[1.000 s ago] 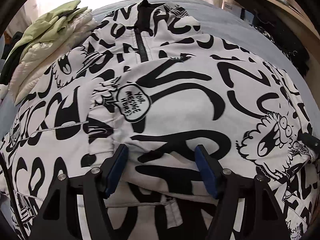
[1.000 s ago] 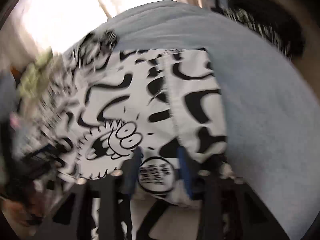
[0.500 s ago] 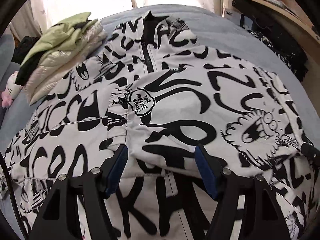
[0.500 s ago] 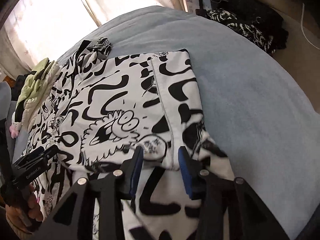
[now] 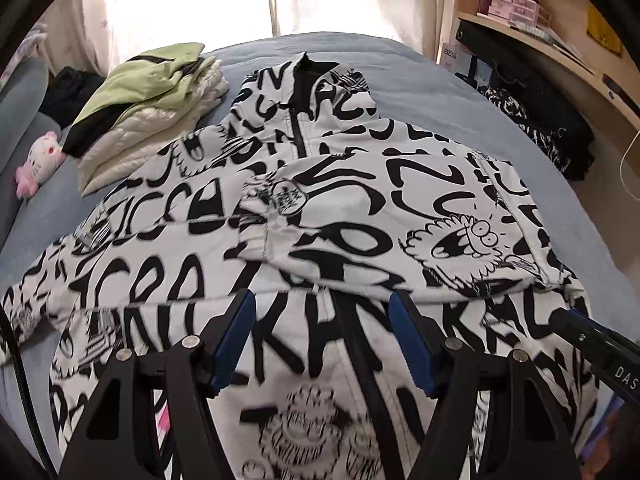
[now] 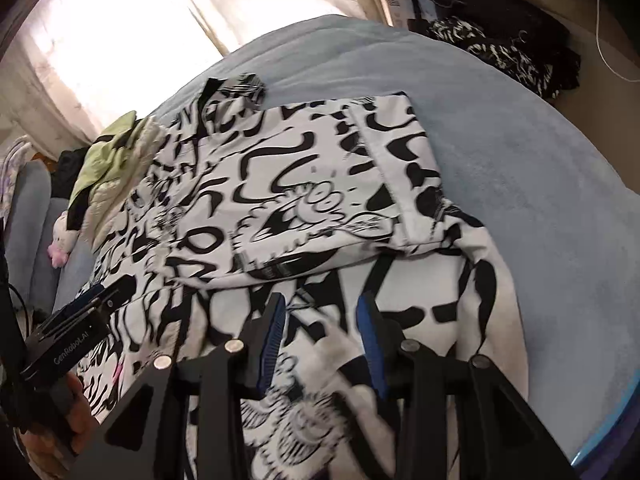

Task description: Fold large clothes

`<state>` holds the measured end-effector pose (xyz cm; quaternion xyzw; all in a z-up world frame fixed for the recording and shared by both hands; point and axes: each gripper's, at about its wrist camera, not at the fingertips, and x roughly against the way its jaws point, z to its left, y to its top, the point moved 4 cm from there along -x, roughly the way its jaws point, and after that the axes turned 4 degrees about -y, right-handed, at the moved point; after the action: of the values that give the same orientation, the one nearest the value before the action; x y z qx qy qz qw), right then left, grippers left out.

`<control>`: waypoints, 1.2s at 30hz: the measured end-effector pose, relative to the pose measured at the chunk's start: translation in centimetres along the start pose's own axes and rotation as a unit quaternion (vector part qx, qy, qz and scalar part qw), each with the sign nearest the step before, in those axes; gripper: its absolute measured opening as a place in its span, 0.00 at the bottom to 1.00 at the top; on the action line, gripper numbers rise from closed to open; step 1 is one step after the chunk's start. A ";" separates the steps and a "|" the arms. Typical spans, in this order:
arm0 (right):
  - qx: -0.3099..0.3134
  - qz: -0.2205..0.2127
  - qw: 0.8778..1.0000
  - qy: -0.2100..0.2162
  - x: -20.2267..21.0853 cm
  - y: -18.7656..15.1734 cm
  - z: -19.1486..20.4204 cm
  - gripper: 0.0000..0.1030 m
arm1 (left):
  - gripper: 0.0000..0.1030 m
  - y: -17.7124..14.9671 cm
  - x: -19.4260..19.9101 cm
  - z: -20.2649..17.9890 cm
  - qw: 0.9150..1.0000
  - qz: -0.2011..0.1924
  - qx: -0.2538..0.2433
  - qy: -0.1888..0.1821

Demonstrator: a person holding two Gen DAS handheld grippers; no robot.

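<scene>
Our left gripper (image 5: 322,312) and right gripper (image 6: 322,312) above the printed jacket (image 5: 340,208) on the bed (image 6: 520,152), fingers wide, holding nothing, folded clothes (image 5: 148,96) beside the jacket

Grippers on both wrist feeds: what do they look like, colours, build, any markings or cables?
Both match. The left gripper and right gripper have black angular linkage arms with silver round pivot pins and blue ribbed pads on the fingers. The right wrist view shows white "GenRobot.AI" lettering on the left unit's black body, a bare hand gripping it, and a black cable at the frame's left edge.
</scene>
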<state>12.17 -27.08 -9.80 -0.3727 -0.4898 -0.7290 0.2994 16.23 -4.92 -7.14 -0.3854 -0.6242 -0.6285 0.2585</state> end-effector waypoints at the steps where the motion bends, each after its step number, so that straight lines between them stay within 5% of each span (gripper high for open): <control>1: 0.003 -0.002 1.000 0.002 0.4 -0.2 0.4 0.36 | 0.66 -0.4 0.5 0.3 1.000 -0.001 0.004 -0.001; 23: 0.089 -0.020 0.995 0.031 5.2 -5.5 9.2 0.36 | 0.66 -6.8 9.3 8.5 0.998 -0.032 0.057 0.011; 36: 0.196 -0.042 0.978 0.051 5.9 -8.6 20.7 0.37 | 0.66 -10.1 12.6 20.6 0.986 -0.062 0.151 0.031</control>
<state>7.27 -5.18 -4.10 -0.2479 -0.6225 -0.6490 0.3605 4.22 18.21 -4.48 -0.2826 -0.7264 -0.5536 0.2933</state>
